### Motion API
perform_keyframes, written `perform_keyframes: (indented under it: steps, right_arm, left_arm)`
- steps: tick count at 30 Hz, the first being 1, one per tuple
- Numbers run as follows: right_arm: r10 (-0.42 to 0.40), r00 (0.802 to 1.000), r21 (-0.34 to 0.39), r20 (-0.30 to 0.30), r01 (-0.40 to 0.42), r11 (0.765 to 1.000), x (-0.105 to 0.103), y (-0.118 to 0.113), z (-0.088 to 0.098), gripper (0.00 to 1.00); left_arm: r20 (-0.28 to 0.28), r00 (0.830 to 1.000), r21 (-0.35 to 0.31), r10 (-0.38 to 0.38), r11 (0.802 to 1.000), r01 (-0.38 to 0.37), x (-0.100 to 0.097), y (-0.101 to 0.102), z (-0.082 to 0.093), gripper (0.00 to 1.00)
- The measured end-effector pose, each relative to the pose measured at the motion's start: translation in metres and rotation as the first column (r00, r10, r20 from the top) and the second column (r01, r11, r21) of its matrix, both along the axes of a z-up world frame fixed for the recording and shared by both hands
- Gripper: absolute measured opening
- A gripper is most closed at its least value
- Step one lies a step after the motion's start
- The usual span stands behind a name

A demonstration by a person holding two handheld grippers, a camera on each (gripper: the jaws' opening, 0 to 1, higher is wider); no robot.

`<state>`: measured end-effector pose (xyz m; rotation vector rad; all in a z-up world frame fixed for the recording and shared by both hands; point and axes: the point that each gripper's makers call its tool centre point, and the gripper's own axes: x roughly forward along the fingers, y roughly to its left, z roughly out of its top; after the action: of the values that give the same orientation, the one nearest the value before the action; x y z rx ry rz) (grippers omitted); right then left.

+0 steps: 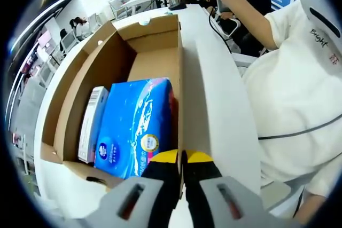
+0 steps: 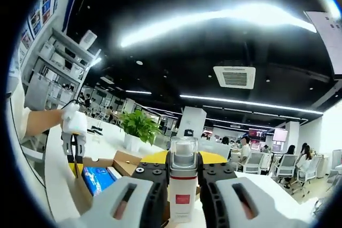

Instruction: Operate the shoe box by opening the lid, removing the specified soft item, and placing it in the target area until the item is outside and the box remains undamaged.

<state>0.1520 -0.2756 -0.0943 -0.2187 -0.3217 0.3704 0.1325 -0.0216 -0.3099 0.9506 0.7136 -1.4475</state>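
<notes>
An open cardboard shoe box [image 1: 109,62] lies on a white table [image 1: 216,94]. Inside it a blue soft tissue pack [image 1: 136,124] lies flat beside a narrow white carton [image 1: 92,124]. My left gripper [image 1: 181,158] is shut on the top edge of the box's right wall, one yellow-tipped jaw on each side. In the right gripper view the same box [image 2: 115,165] and blue pack [image 2: 98,179] sit low at the left, with the left gripper [image 2: 75,150] on the box wall. My right gripper [image 2: 183,166] is held high, shut on a white bottle [image 2: 183,188] with a clear cap and red label.
A person in a white shirt [image 1: 299,94] stands close along the table's right side. A potted plant [image 2: 140,126] stands on the table beyond the box. Office desks, chairs and other people are farther back.
</notes>
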Motion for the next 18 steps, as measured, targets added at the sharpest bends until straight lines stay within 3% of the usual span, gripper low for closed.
perform_keyframes:
  steps: [2, 6, 9, 18]
  right_arm:
    - [-0.064, 0.998, -0.034, 0.02, 0.065, 0.997, -0.003, -0.012, 0.003, 0.19]
    - [-0.093, 0.995, -0.007, 0.042, 0.093, 0.996, -0.012, -0.029, 0.012, 0.19]
    - [-0.166, 0.984, 0.022, 0.068, 0.165, 0.986, -0.017, -0.052, 0.017, 0.19]
    - [-0.187, 0.981, 0.054, 0.06, 0.183, 0.982, -0.029, -0.077, 0.015, 0.19]
  left_arm:
    - [0.001, 1.0, -0.001, -0.001, 1.0, 0.001, 0.0, 0.0, 0.0, 0.02]
    - [0.001, 1.0, -0.002, -0.001, 1.0, 0.001, 0.001, 0.0, 0.0, 0.02]
    - [0.002, 1.0, -0.003, -0.002, 1.0, 0.002, 0.001, 0.0, 0.0, 0.02]
    - [0.003, 1.0, -0.003, -0.001, 1.0, 0.001, 0.003, 0.0, -0.001, 0.02]
